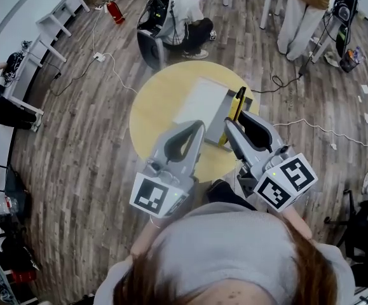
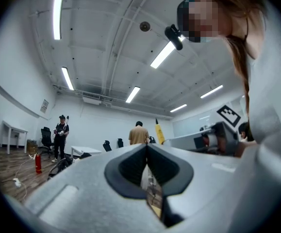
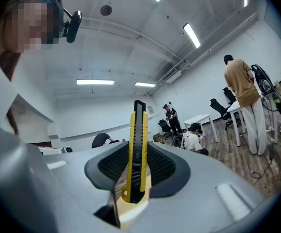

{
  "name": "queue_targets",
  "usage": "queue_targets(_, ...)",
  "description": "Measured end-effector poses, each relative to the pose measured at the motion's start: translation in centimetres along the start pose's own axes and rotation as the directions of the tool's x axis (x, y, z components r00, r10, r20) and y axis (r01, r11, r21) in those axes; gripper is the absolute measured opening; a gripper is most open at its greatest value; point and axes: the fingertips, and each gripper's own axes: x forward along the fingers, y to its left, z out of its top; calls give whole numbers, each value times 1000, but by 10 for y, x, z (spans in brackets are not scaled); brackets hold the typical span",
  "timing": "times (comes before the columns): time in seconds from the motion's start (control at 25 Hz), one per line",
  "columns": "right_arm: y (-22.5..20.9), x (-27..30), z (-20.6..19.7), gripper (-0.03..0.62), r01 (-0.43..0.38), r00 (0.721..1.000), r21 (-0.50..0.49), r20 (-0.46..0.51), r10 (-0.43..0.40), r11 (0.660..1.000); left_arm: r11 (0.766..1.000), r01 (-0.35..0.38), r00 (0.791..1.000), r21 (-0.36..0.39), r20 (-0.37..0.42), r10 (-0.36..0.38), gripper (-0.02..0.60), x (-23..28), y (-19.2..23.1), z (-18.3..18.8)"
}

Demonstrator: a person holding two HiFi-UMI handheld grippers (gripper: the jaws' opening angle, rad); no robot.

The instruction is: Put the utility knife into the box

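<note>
Knife (image 3: 138,120) is standing upright between the pads of my right claw (image 3: 138,152), which is clamping it low on its yellow body so the long end is staying free to drop into the box (image 1: 203,100) lying on the table (image 1: 149,116) just ahead. My left claw (image 2: 146,149) is hovering alongside with its 2 jaws pressed together on nothing, likely in reserve to steady the box.

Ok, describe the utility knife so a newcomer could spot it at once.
Find the round yellow table on the wood floor, then the right gripper above its near side. The utility knife is clamped between that gripper's jaws. It is the only slim yellow bar with a black strip; the box beside it is pale grey.
</note>
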Motion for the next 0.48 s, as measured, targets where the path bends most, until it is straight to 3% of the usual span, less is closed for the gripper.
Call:
queue_targets(0.24,-42,32,9,120,-35,999,4,-26,35,999,999,-34,999,17,7,34,3,40,27,-9)
queue_targets(0.48,-54,60,12,120,-57,997,17,-48,58,998,999,-55,998,3,-19,55,3,57,55,-16)
